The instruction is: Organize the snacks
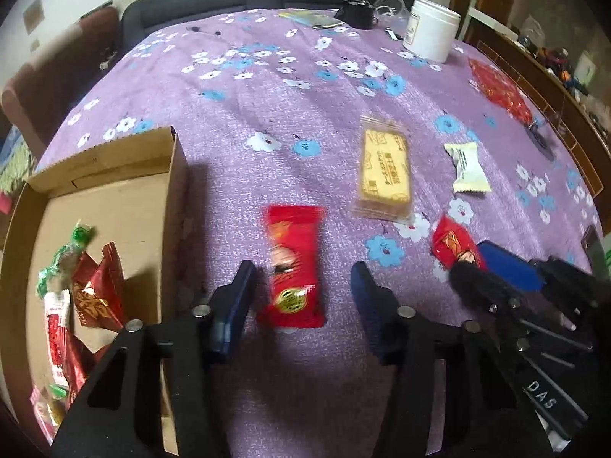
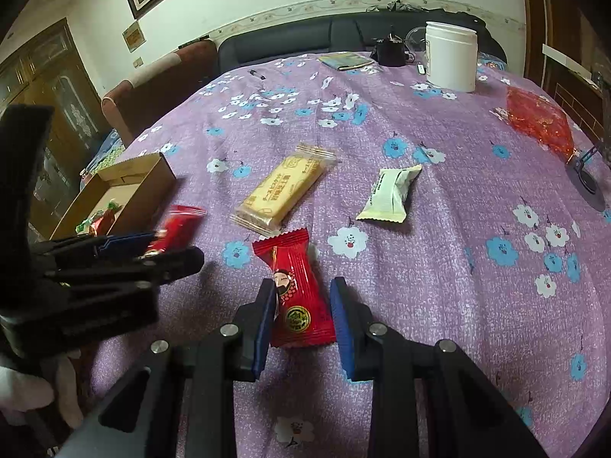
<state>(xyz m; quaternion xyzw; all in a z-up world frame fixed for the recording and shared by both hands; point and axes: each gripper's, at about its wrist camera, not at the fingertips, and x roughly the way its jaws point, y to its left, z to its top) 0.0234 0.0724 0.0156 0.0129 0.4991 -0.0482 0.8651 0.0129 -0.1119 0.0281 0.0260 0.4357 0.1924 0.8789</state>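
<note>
A red snack packet (image 1: 293, 263) lies on the purple cloth between the fingers of my open left gripper (image 1: 303, 278), not pinched. A second red packet (image 2: 299, 297) lies between the fingers of my open right gripper (image 2: 303, 297); the pads stand close on both sides without squeezing it. It also shows in the left wrist view (image 1: 452, 244) under the right gripper (image 1: 496, 267). A yellow biscuit pack (image 1: 385, 171) (image 2: 284, 191) and a white packet (image 1: 467, 168) (image 2: 389, 194) lie farther out. A cardboard box (image 1: 175, 191) (image 2: 149, 187) at left holds several snacks (image 1: 95, 294).
A white jar (image 1: 431, 30) (image 2: 450, 57), a dark small object (image 2: 389, 53) and a flat booklet (image 2: 345, 61) stand at the table's far edge. A red mesh bag (image 2: 538, 122) (image 1: 500, 91) lies at far right. A sofa (image 2: 286, 45) is behind the table.
</note>
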